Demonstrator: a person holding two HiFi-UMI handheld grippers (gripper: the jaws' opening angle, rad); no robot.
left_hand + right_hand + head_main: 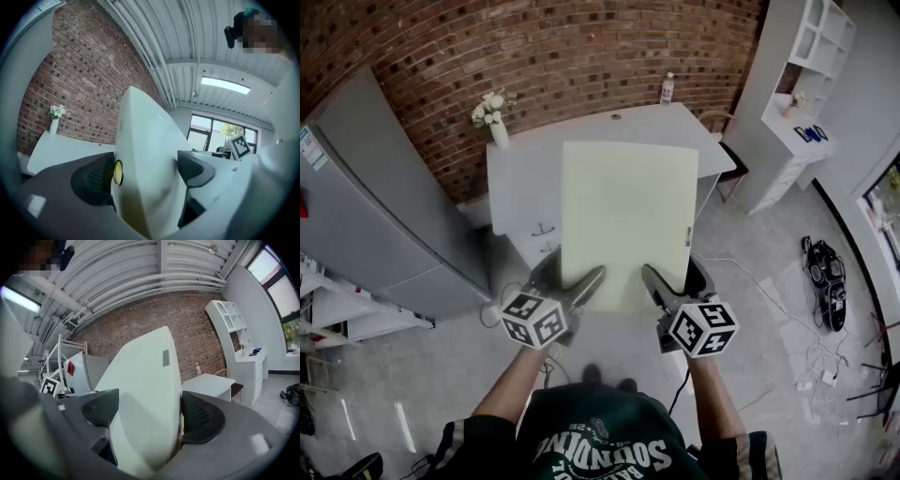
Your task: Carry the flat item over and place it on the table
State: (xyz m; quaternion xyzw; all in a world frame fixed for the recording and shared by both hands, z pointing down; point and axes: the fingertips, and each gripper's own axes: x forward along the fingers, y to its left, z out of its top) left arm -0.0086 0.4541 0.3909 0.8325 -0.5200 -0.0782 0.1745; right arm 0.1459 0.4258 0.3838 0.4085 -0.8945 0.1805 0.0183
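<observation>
pale board [628, 216], near edge clamped in left gripper [570, 281], right gripper [677, 281]

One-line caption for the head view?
Left gripper and right gripper hold a pale board by its near edge, white table ahead.

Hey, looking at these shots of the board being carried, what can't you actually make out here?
- Middle of the table: head view, covered by the flat board.
- Label on the bottle: head view, too small to read.
- Print on the grey tag on the board: right gripper view, too small to read.
- What the dark items on the white shelf unit are: head view, too small.
</observation>
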